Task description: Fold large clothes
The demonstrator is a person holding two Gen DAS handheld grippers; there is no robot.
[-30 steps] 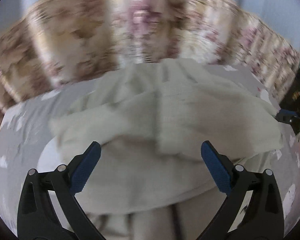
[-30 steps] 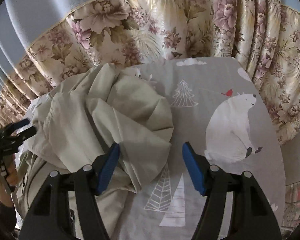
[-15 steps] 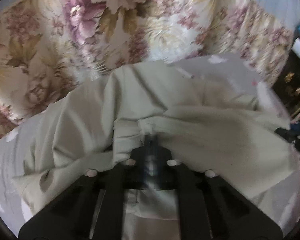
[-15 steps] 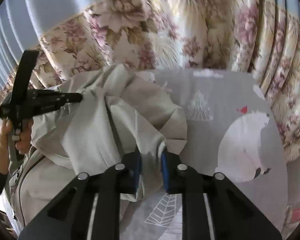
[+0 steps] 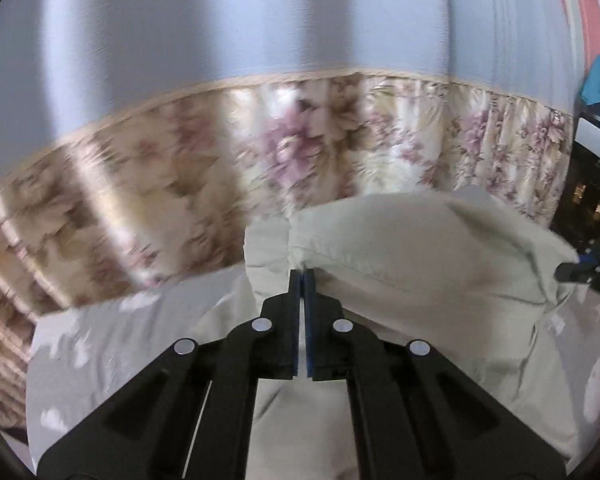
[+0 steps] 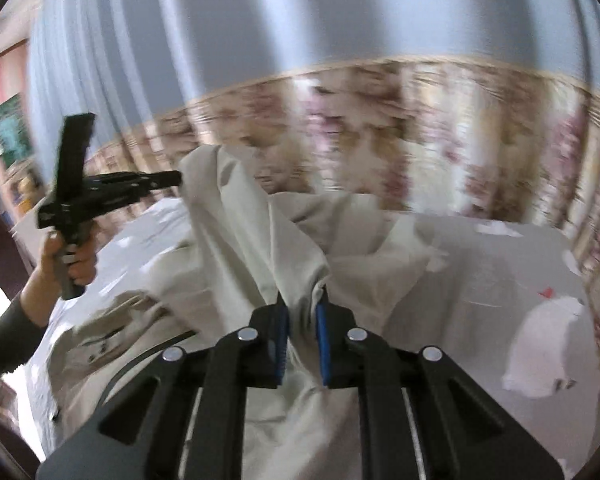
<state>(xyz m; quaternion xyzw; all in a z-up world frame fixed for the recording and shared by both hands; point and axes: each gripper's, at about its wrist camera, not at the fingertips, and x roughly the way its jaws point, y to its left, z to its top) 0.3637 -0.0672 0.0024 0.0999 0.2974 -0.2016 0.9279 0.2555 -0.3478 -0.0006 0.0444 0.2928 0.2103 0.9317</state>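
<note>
Left gripper (image 5: 303, 276) clamped on a seam of the pale garment (image 5: 420, 248), jaws fully together on thin cloth. Right gripper (image 6: 302, 300) has just been closing; it pinches a thicker bunch of the same garment, pads still slightly apart around it. Both hold the garment's upper edge off the grey printed bedsheet (image 6: 480, 272); the rest trails down onto the sheet toward the person. The held edge runs side to side between the two grippers, so that is the fold axis. Neither hand is nearer. The next move likely needs both to travel together. Floral curtain (image 5: 180, 184) behind.
</note>
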